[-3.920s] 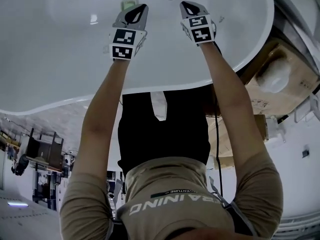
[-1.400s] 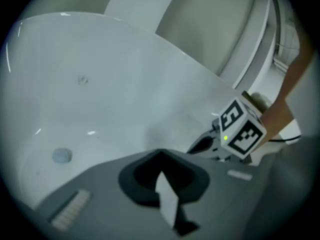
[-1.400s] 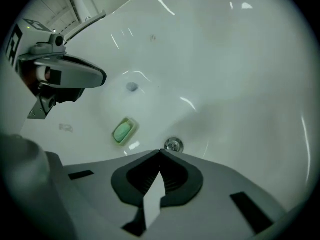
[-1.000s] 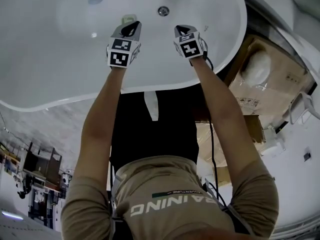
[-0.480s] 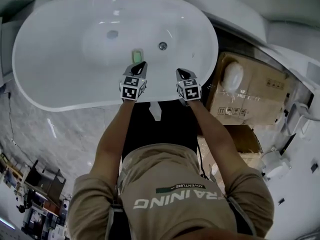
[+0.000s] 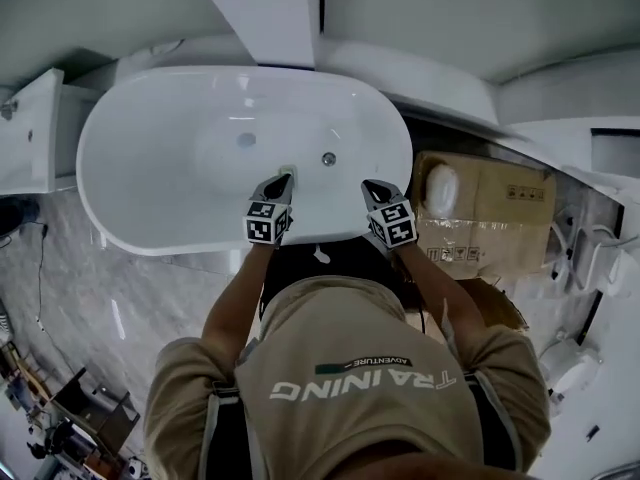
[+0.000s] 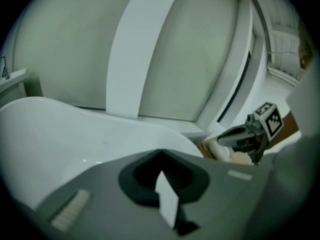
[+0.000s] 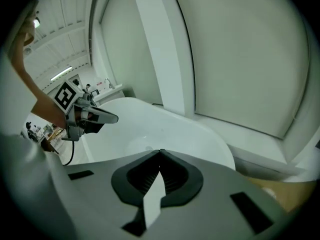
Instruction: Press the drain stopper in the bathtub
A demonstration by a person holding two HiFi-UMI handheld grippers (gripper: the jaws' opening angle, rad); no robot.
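Note:
The white oval bathtub [image 6: 150, 208] lies below me in the head view. A round grey drain stopper [image 6: 247, 140] sits in its floor, and a small chrome knob [image 6: 328, 158] is on the inner wall to the right. My left gripper [image 6: 277, 183] and right gripper [image 6: 372, 188] hover side by side over the tub's near rim, both shut and holding nothing, well short of the stopper. A small pale green item [image 6: 288, 171] shows just beyond the left tip. The left gripper view looks past its shut jaws [image 7: 160, 154] to the right gripper [image 7: 225, 136]. From the right gripper [image 8: 161, 151], the left gripper [image 8: 112, 118] is seen.
A cardboard box [image 6: 490, 223] with a white bundle on it stands right of the tub. A white column [image 6: 270, 18] rises behind the tub, and a white cabinet [image 6: 30, 128] flanks it at the left. Marbled floor [image 6: 100, 298] lies on the near left.
The view has pulled up and back, so the tub looks smaller. Both grippers have drawn back from inside the basin to its near rim, still shut.

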